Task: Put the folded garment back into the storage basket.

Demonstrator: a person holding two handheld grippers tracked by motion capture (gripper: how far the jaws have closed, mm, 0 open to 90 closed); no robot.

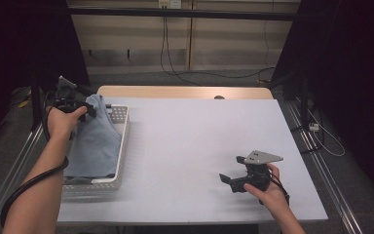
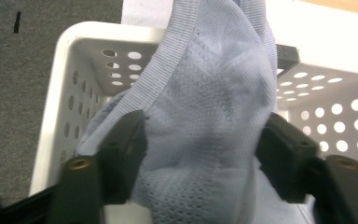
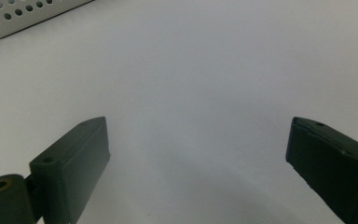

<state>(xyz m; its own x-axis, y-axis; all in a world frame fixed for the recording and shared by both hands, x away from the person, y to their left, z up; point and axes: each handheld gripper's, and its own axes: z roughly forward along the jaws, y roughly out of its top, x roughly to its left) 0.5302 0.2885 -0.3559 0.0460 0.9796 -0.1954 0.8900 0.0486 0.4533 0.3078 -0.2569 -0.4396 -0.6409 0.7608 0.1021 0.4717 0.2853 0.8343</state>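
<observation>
Lab recording booth: black curtains, metal rails, cables.

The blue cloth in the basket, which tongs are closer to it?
Left. The left tongs have the blue cloth bunched between their jaws over the white basket. The right tongs sit open, far across the table.

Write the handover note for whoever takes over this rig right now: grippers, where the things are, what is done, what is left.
Left gripper: jaws on either side of a bunched fold of the light blue mesh garment, pads pressing the cloth, over the white perforated basket.
Right gripper: open, nothing between the jaws, idle over the white table cover at the near right.
Things: garment lies mostly in the basket at the table's left edge, its top draped over the far rim.
Done: garment gripped.
Left: probably lift it out onto the table; the right gripper is free to help.
</observation>
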